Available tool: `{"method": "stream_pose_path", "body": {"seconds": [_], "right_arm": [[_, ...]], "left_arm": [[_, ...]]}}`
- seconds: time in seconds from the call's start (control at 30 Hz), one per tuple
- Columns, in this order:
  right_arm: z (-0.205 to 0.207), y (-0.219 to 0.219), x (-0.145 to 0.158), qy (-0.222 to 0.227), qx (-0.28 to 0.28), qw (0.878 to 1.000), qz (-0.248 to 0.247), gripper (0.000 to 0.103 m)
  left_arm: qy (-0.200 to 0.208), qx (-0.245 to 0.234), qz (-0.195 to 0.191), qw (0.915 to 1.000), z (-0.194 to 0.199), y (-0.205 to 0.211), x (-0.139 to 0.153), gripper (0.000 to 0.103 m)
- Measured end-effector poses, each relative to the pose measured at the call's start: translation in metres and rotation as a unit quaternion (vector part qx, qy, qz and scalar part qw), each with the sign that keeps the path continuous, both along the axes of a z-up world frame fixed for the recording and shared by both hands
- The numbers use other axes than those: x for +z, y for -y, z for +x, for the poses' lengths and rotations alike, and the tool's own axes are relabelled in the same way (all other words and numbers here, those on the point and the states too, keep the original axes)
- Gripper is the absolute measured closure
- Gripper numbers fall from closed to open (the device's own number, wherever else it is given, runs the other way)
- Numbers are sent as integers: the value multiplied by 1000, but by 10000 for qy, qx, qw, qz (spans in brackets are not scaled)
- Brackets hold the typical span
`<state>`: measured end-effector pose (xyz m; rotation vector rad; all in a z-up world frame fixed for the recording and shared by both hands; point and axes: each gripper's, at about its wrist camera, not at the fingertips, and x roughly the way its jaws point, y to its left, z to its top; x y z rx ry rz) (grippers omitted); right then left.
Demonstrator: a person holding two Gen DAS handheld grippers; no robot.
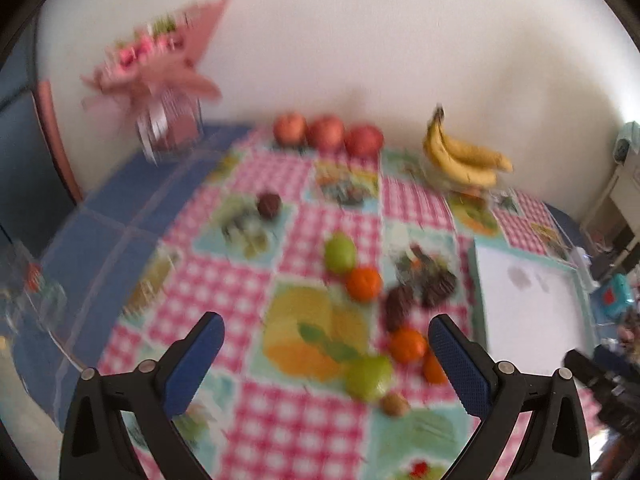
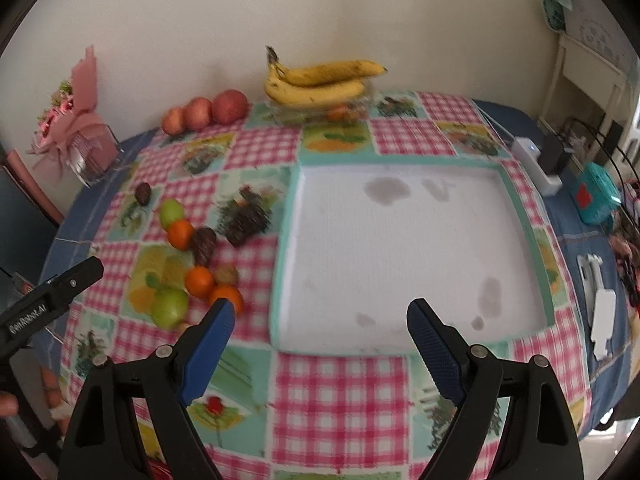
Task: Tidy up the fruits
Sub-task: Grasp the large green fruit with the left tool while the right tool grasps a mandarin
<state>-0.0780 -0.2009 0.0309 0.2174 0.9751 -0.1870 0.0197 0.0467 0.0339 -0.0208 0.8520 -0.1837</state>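
Observation:
Loose fruit lies on the checked tablecloth: green pears, oranges, dark avocados and a small brown kiwi. A white tray sits to their right. My left gripper is open and empty above the cloth, left of the fruit cluster. My right gripper is open and empty over the tray's front edge.
Three red apples line the back wall. Bananas rest on a clear dish. A pink bouquet in a holder stands at the back left. Gadgets and cables crowd the right table edge.

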Motion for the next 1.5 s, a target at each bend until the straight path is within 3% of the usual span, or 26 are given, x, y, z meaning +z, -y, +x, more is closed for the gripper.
{"method": "stream_pose_path", "body": {"seconds": [0.03,0.1,0.3,0.5,0.83,0.97,1.1,1.3,1.5], "right_arm": [[5,-3,4,58,53,10000,54,15],[13,-8,8,126,120,9997,149,28],[43,-28,8,46,411,9981,461,42],[71,-36,-7,-295,442,9956,768,51],[98,-34,-56,-1014,360,9883,1080,54],[100,-34,-61,-1105,357,9870,1108,54],[100,-37,-64,-1178,393,9859,1124,54],[101,-47,-76,-1394,520,9830,1072,54],[105,-61,-89,-1643,690,9800,885,54]], "left_arm": [[-31,-35,102,9999,3,-1,-2,0],[-166,-144,32,9998,7,-4,-6,0],[-791,-211,-193,9965,15,-2,-31,0],[-1407,-453,-391,9882,19,8,-61,15],[-2087,-958,-517,9719,22,34,-97,38],[-2218,-1044,-557,9679,23,39,-102,60],[-2205,-1001,-612,9683,24,36,-102,60],[-1941,-386,-652,9781,30,4,-92,60],[-1872,-93,-774,9792,33,-17,-89,60]]}}
